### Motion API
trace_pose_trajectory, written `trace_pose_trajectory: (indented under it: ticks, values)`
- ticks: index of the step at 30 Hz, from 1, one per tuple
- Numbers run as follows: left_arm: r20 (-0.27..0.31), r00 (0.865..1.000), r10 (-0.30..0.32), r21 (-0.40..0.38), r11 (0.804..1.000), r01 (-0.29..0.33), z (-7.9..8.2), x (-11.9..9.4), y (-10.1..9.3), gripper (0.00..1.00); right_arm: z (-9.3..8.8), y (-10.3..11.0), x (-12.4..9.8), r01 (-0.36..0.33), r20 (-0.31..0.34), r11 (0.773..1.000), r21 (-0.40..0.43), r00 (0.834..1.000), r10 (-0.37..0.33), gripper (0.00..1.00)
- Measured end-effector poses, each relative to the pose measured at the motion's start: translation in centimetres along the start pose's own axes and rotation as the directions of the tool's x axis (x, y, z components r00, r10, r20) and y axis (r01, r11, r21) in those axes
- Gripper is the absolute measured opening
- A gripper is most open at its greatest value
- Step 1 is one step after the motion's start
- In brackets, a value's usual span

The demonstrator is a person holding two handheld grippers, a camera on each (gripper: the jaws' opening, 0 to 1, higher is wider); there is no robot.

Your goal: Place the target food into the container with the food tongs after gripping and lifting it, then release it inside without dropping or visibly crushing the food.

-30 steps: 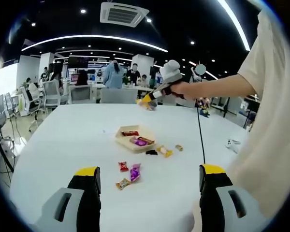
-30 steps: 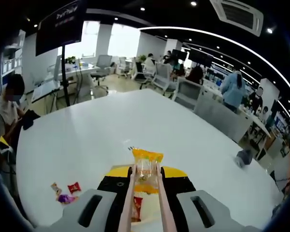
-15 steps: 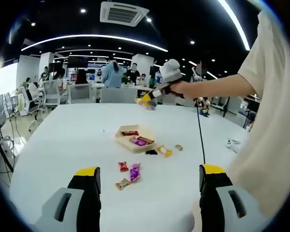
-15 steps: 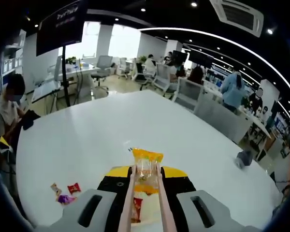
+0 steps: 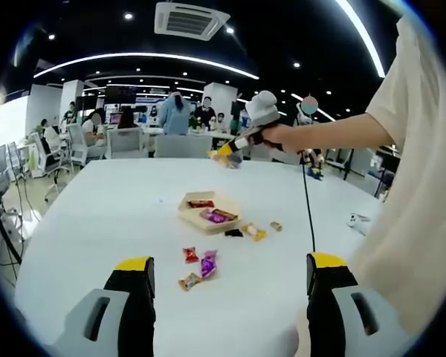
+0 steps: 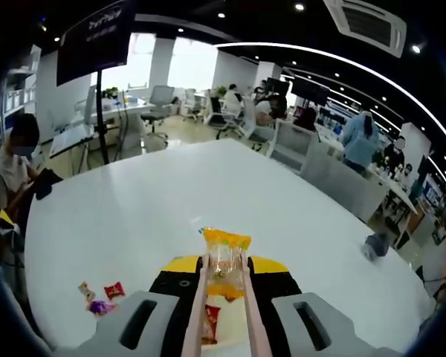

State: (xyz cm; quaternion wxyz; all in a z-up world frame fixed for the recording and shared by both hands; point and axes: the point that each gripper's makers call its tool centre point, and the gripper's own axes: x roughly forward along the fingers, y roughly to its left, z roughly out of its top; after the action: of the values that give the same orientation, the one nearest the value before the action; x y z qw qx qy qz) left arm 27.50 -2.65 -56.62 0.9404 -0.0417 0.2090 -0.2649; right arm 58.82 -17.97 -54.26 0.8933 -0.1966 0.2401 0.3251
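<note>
The right gripper (image 6: 224, 286) is closed on food tongs (image 6: 223, 312), whose tips pinch a yellow snack packet (image 6: 225, 262), held in the air above the white table (image 6: 149, 208). The left gripper (image 5: 230, 286) stands wide open over the table's near edge. The cardboard box (image 5: 207, 211), mid-table, holds what look like two wrapped sweets; loose sweets (image 5: 199, 265) lie between it and the near edge.
</note>
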Motion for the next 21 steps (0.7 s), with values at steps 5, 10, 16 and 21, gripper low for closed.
trace_pose_trajectory:
  ticks: [5,10,16,21]
  values:
    - [0.000,1.000,-0.003,0.000,1.000,0.003,-0.02,0.08,-0.18,0.83,0.21,-0.14,-0.05,0.003,0.009,1.000,-0.002,1.000,-0.003,0.24]
    - [0.000,1.000,-0.004,0.001,1.000,0.004,-0.01,0.10,-0.20,0.83,0.05,-0.32,-0.14,0.007,0.009,1.000,0.005,1.000,-0.007,0.24]
    - [0.000,1.000,-0.004,-0.003,1.000,0.004,-0.11,0.12,-0.21,0.83,-0.30,-0.42,-0.29,0.011,0.004,1.000,0.001,1.000,-0.011,0.25]
    - [-0.002,1.000,-0.005,-0.002,1.000,0.005,-0.19,0.10,-0.26,0.83,-0.37,-0.57,-0.38,0.015,0.005,1.000,0.005,1.000,-0.015,0.25]
